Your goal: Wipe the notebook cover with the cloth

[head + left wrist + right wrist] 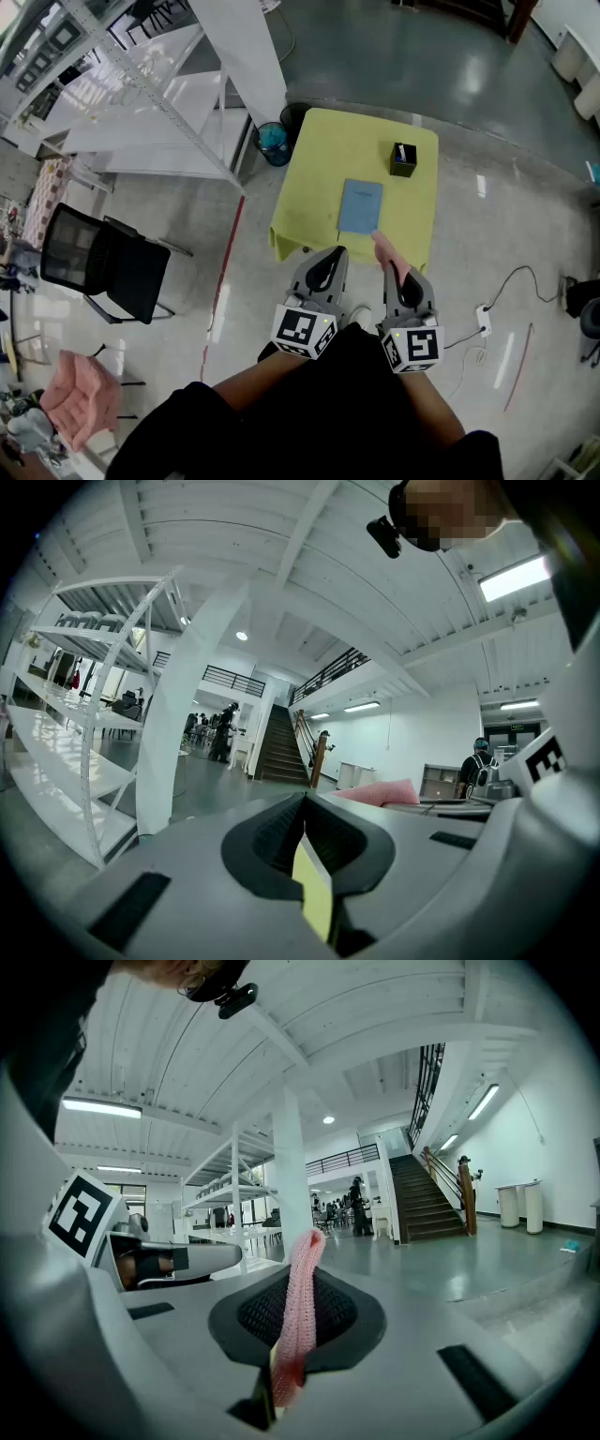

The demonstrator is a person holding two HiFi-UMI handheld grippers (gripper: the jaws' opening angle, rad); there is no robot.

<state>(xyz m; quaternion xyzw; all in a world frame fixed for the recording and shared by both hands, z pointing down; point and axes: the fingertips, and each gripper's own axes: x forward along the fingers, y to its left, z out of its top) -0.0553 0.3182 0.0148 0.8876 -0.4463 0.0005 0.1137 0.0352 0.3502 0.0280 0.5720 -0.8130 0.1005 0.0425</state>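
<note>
A blue notebook (360,206) lies flat on the small yellow table (319,169) ahead of me. Both grippers are held close to my body, short of the table's near edge. My right gripper (396,272) is shut on a pink cloth (385,250), which sticks up out of its tips; in the right gripper view the cloth (300,1302) runs as a folded strip between the dark pads (337,1314). My left gripper (327,261) is beside it, jaws together with nothing held (302,808). In the left gripper view the pink cloth (375,792) shows to the right.
A black box (403,159) stands on the table's far right part. A blue bin (274,141) and white shelving (141,94) are left of the table, and a black chair (108,262) nearer left. A power strip with cable (485,321) lies on the floor at right.
</note>
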